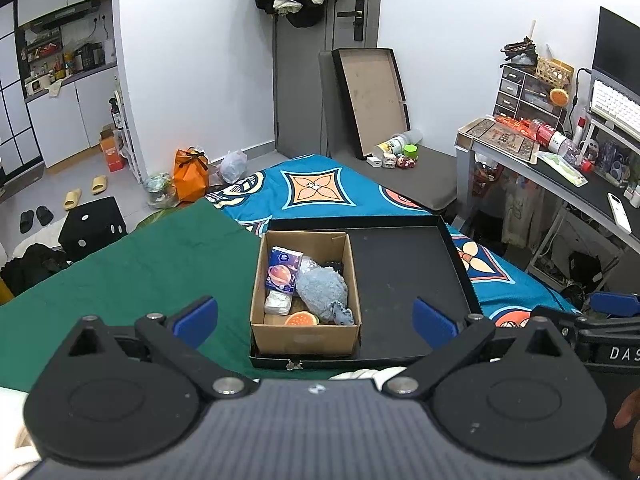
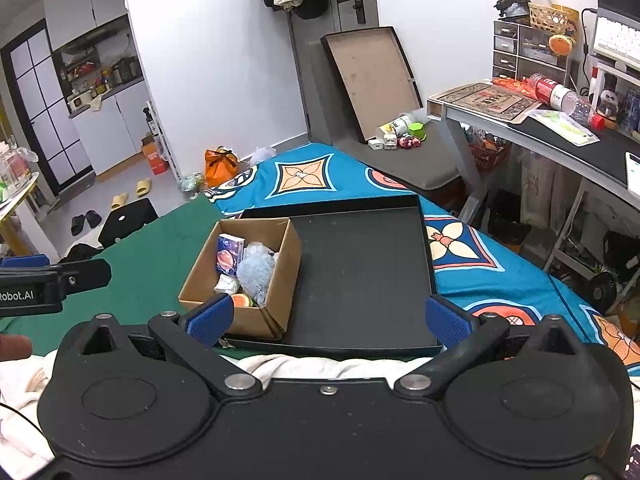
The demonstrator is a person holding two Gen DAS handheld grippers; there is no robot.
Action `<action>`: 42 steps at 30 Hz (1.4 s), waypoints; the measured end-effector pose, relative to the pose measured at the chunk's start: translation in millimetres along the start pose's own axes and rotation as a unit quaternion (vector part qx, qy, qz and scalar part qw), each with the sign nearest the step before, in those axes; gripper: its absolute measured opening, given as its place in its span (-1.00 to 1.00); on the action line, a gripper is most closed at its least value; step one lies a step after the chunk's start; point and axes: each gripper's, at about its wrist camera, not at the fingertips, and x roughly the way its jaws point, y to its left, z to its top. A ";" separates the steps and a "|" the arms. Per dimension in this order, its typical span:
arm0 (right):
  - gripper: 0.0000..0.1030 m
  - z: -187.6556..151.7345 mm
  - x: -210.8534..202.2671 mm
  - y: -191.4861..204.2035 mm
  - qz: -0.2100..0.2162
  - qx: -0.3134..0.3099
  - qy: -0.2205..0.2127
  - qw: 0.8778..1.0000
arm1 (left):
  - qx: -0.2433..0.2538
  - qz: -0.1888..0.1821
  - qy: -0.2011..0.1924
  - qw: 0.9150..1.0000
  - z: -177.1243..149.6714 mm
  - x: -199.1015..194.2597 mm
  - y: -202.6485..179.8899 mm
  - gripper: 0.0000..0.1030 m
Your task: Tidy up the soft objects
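A cardboard box [image 1: 306, 338] [image 2: 280, 272] stands in the left part of a shallow black tray [image 1: 404, 268] [image 2: 360, 272] on the bed. In the box lie a blue-grey plush toy [image 1: 322, 290] [image 2: 256, 270], a blue tissue pack [image 1: 283, 270] [image 2: 230, 255], a white bundle [image 1: 277, 303] [image 2: 227, 284] and an orange slice-shaped toy [image 1: 301, 319] [image 2: 242, 301]. My left gripper [image 1: 315, 318] is open and empty, above the box's near side. My right gripper [image 2: 328, 320] is open and empty, over the tray's near edge.
The bed carries a green cloth [image 1: 140, 264] [image 2: 160, 256] and a blue patterned sheet [image 1: 320, 188] [image 2: 320, 172]. A desk [image 1: 560, 164] [image 2: 540, 136] stands at the right. A white cloth [image 2: 320, 364] lies near the tray's front edge.
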 end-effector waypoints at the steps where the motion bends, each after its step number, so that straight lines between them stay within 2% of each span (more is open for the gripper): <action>1: 1.00 -0.2 -0.1 -0.1 0.001 0.000 0.000 1.000 | 0.000 0.000 0.000 1.000 -0.3 0.0 0.3 0.99; 42: 1.00 3.9 -7.9 -8.6 0.002 0.007 -0.014 1.000 | 0.011 -0.001 0.001 1.000 0.8 -0.7 -8.9 0.99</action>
